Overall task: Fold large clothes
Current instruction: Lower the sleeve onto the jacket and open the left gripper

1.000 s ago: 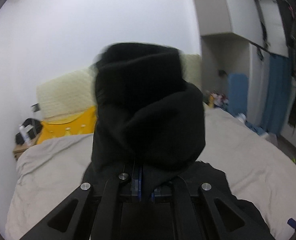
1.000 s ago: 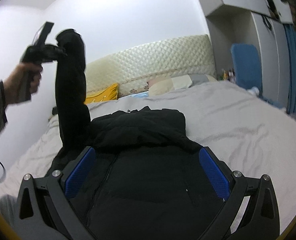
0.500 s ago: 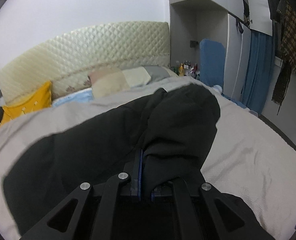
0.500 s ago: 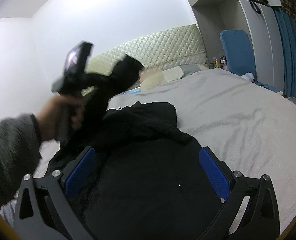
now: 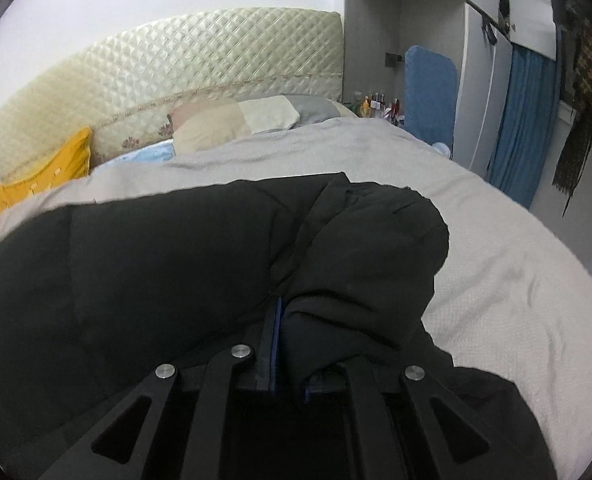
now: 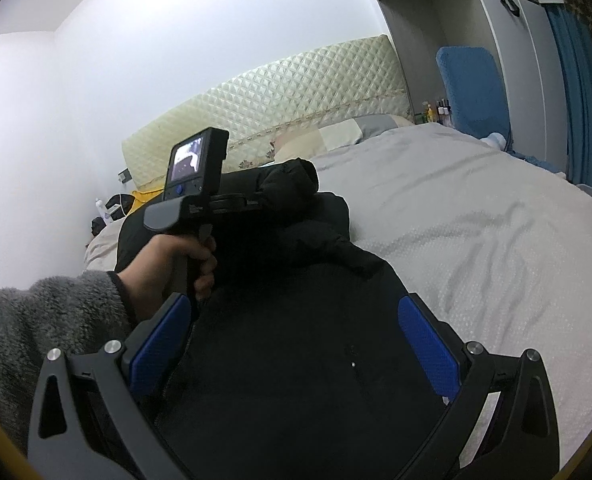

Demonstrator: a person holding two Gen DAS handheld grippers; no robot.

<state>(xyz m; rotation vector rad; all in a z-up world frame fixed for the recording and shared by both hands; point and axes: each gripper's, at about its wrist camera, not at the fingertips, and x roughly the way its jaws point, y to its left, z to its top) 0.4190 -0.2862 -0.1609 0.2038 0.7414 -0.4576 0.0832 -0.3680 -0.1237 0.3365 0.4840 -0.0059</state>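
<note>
A large black padded jacket lies spread on the bed. My left gripper is shut on the jacket's black sleeve, holding its cuff end over the jacket's body. In the right wrist view the left gripper shows held in a hand, with the sleeve end bunched at its tip above the jacket. My right gripper is open and empty, hovering over the jacket's lower front.
The bed's grey cover stretches to the right. Pillows and a yellow cushion lie against the quilted headboard. A blue chair, wardrobe and blue curtain stand at the right.
My left gripper has swung the sleeve from high in the air down and rightward across the jacket's body. The right gripper has stayed open over the jacket.
</note>
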